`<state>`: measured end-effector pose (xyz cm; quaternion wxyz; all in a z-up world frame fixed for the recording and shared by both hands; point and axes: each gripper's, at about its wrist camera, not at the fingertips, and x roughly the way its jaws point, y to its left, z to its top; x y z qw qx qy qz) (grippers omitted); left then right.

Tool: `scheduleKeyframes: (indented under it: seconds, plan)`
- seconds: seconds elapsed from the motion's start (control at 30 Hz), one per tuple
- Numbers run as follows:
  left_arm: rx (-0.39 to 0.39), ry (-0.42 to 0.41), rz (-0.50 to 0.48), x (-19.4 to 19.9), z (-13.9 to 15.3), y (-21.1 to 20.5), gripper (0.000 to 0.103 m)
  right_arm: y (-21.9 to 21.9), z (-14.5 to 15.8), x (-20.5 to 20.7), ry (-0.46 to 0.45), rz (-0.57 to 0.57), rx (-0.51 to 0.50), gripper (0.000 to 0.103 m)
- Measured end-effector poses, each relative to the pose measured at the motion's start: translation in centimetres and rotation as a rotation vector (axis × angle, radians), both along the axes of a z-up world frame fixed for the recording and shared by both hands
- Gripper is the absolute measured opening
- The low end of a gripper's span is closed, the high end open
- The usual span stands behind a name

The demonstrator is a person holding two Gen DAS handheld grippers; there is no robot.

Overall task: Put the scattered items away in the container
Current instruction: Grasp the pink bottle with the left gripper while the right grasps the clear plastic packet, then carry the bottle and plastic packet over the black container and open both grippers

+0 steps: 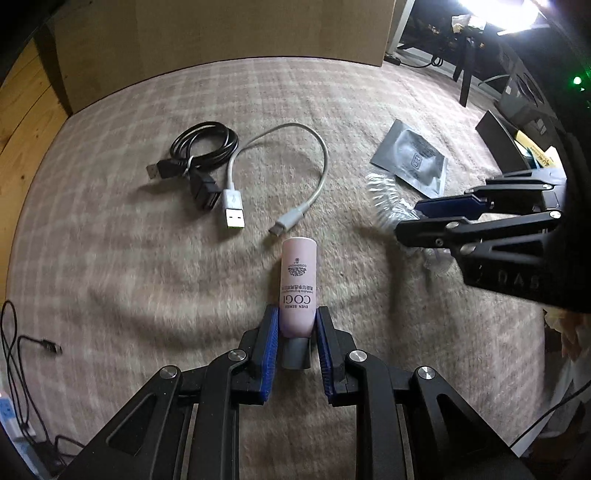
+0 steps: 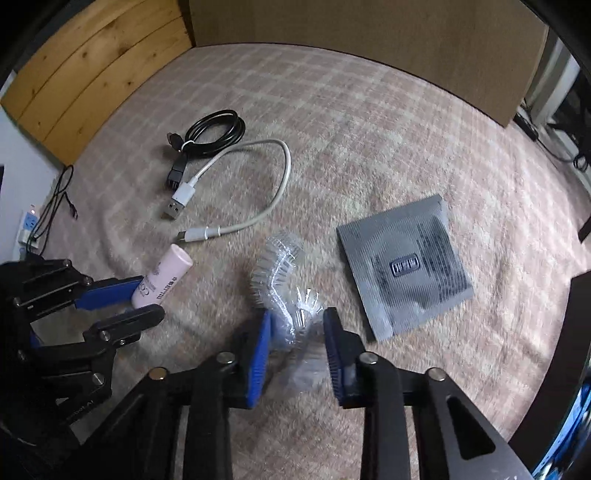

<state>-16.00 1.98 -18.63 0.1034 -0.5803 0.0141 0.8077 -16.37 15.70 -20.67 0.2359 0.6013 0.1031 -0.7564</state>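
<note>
My left gripper (image 1: pixel 297 317) is shut on a pink tube with a grey cap (image 1: pixel 298 284), held just above the plaid blanket; it also shows in the right wrist view (image 2: pixel 162 277). My right gripper (image 2: pixel 297 319) has its jaws around a clear plastic comb (image 2: pixel 280 273), apparently touching it; it shows at the right of the left wrist view (image 1: pixel 406 221). A white USB cable (image 1: pixel 236 206) (image 2: pixel 229 184), a coiled black cable (image 1: pixel 199 147) (image 2: pixel 214 129) and a grey foil sachet (image 1: pixel 412 157) (image 2: pixel 404 264) lie on the blanket.
A cardboard panel (image 1: pixel 221 29) stands along the far edge. A wooden board (image 2: pixel 92 66) is at the left. A dark box (image 1: pixel 498 144) sits at the right edge. A power strip with a black wire (image 2: pixel 29 229) lies off the left side.
</note>
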Motion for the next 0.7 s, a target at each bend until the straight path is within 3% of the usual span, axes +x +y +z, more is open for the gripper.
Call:
scheduleKeyframes:
  seconds: [0.13, 0.43, 0.5, 0.7]
  plan:
    - [0.021, 0.02, -0.001, 1.0, 1.0, 0.5, 0.021, 2.5, 0.7, 0.2, -0.041, -0.086, -0.122, 0.01]
    - [0.063, 0.102, -0.113, 1.5, 4.9, 6.2, 0.021, 9.3, 4.6, 4.0, -0.004, -0.25, -0.298, 0.006]
    - [0.083, 0.118, -0.153, 1.5, 6.0, 8.1, 0.021, 11.6, 6.0, 5.0, 0.025, -0.299, -0.335, 0.0]
    - [0.094, 0.162, -0.269, 1.7, 8.4, 14.0, 0.021, 19.5, 10.0, 7.4, 0.104, -0.413, -0.38, 0.0]
